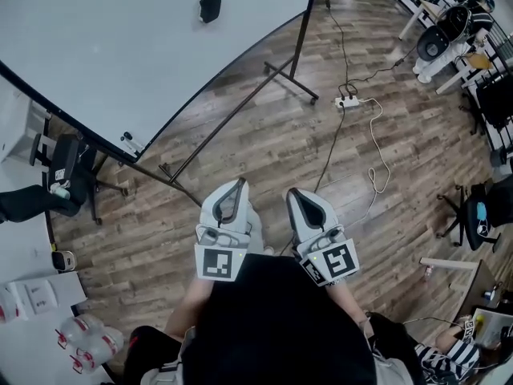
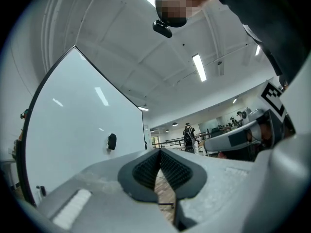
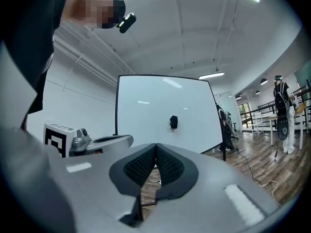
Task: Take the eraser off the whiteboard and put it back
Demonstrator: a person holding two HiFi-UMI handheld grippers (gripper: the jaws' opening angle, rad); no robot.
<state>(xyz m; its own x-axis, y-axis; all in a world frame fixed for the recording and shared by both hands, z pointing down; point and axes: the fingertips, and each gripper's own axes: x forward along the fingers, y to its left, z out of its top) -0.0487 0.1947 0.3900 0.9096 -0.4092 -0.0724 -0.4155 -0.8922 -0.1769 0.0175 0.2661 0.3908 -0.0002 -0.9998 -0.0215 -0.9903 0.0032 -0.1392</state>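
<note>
A black eraser (image 1: 210, 4) sticks to the large whiteboard (image 1: 120, 54) at the top of the head view; it shows small in the left gripper view (image 2: 112, 141) and in the right gripper view (image 3: 173, 122). My left gripper (image 1: 238, 183) and right gripper (image 1: 292, 192) are held side by side close to my body, pointing level toward the board and well short of it. Both grippers' jaws are shut with their ribbed pads touching at the tips and nothing between them. The left gripper (image 2: 160, 152) and the right gripper (image 3: 156, 146) hold nothing.
The whiteboard stands on a black metal stand (image 1: 272, 74) on wooden flooring. A power strip (image 1: 347, 101) and white cable (image 1: 377, 163) lie on the floor ahead to the right. Office chairs (image 1: 68, 175) stand left, desks and chairs (image 1: 461, 30) far right. A person with a backpack (image 3: 281, 113) stands across the room.
</note>
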